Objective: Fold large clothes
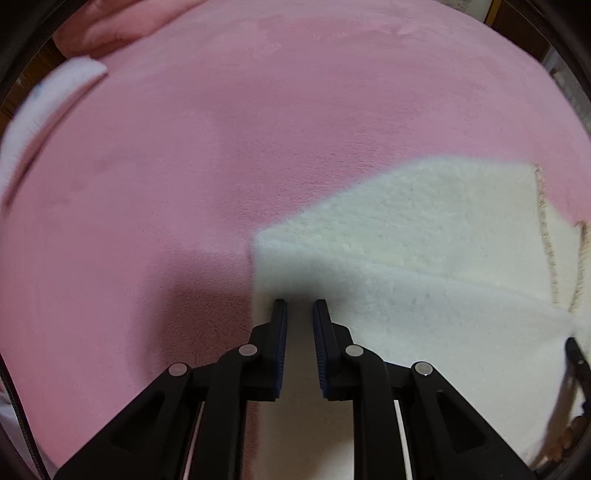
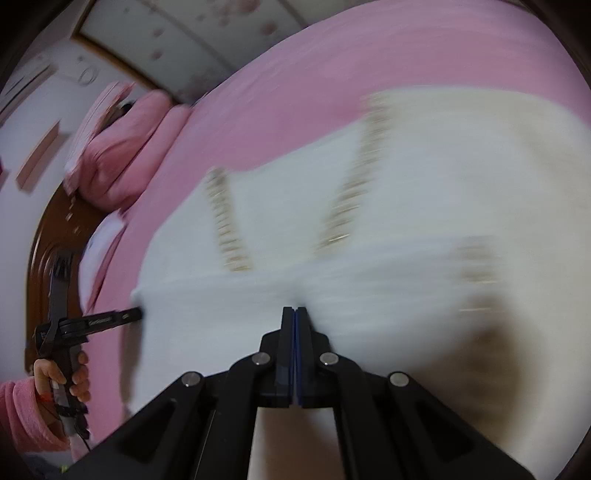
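A large white fleece garment [image 1: 424,240] with beige stitched seams lies on a pink bed sheet [image 1: 221,147]. My left gripper [image 1: 299,304] is open, its jaws a small gap apart, over the garment's left edge with fabric beneath and between the fingers. In the right wrist view the garment [image 2: 406,192] is blurred by motion. My right gripper [image 2: 295,310] has its jaws together on a fold of the white fabric. The left gripper [image 2: 136,314] shows there at the garment's left edge, held by a hand in a pink sleeve.
Pink pillows [image 2: 125,155] and a pale folded cloth [image 2: 96,251] lie at the head of the bed by a dark wooden headboard [image 2: 48,236]. The pale cloth also shows in the left wrist view [image 1: 48,107]. A wall and window [image 2: 166,33] stand behind.
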Motion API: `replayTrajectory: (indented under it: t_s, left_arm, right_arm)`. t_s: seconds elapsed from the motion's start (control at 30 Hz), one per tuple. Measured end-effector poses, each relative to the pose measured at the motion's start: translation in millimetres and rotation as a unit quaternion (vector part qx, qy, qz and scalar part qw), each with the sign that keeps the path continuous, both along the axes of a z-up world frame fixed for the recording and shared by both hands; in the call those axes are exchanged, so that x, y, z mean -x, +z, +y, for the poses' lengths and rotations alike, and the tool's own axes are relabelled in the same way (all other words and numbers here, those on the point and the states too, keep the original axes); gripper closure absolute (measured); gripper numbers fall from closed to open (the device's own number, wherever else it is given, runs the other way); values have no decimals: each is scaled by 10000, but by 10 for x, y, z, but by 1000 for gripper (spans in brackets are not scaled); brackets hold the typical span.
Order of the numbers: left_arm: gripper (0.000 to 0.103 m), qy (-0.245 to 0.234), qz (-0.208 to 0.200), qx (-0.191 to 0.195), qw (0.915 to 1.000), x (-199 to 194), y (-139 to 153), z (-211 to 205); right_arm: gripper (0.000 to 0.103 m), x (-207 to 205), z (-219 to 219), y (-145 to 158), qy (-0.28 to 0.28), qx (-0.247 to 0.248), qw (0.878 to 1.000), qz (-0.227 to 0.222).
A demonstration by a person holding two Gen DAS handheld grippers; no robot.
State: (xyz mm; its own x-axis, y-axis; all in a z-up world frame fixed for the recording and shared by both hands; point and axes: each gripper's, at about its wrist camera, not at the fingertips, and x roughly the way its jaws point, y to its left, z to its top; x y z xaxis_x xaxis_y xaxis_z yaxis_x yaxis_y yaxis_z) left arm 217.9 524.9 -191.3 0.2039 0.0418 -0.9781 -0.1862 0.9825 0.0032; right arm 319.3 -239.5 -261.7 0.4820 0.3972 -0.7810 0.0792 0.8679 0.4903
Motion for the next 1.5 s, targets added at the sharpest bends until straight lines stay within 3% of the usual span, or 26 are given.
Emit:
replayTrajectory:
  t_s: [0.07,0.23,0.37,0.5,0.63,0.7,0.77,0.83,0.93,1.0,1.1,1.17,1.23,1.3,1.37,1.43,1.47,1.5]
  left_arm:
    - [89,-105,-15,88,9999,82,57,149]
    - [89,-605,140,-420,9972,561,205,411]
    - [89,-899,374,-474,9941,1002,165,401]
    - [88,-406,449,15,9982,1429,287,856]
    - [89,-110,511,262,9983,1545,510,1181]
    - [89,-160,288,538,9980,1416,521,909]
    - [89,-289,149,1214,9921,1484,618,892]
    - [89,-300,475,1738,9832,1516,551,847]
    - [89,-102,706,1856,9800,1625,436,755]
    - [89,13,720,1807,9809,1569,316,511]
    - [96,40,786,1743,9815,1677,326,789]
    - [96,-54,784,1418,9868,1806,270,1047]
    - [100,-121,761,1186,9900,1942,259,1295]
    - [102,-176,783,1223,9892,2097,309,1563]
    - [102,-209,744,1230,9894,2228,369,1757]
    - [102,-269,655,1080,9916,2324,426,1784]
    - [102,-312,625,996,9926,2186,361,1504]
    - [102,-397,573,860,9939,2246,397,1530]
  right_arm:
    - [103,141,-159,39,-258,168,9995,44]
    - [103,336,-37,137,-387,749,9963,143]
    - [103,524,23,196,-545,761,9945,465]
    - [103,854,27,199,-610,710,9934,668]
    - [103,1002,46,287,-555,636,9943,652]
    - [98,973,150,332,-451,34,9977,511]
    - [98,872,372,251,-68,-973,9936,568]
    - [98,711,824,125,467,-1627,9829,723]
    - [98,570,1322,5,853,-1660,9801,676]
    - [98,479,1450,-102,644,-1649,9812,769]
    - [103,381,1379,-185,221,-1668,9827,779]
    - [103,406,1170,-162,389,-1478,9862,638]
    - [103,468,913,-53,360,-763,9958,367]
    - [103,579,481,34,72,-369,9991,197]
    - [103,672,92,78,-477,352,9979,264]
    - [103,755,-157,100,-796,362,9958,262]
    - [103,749,-160,103,-757,373,9959,334]
    - [103,729,-103,132,-683,583,9953,361]
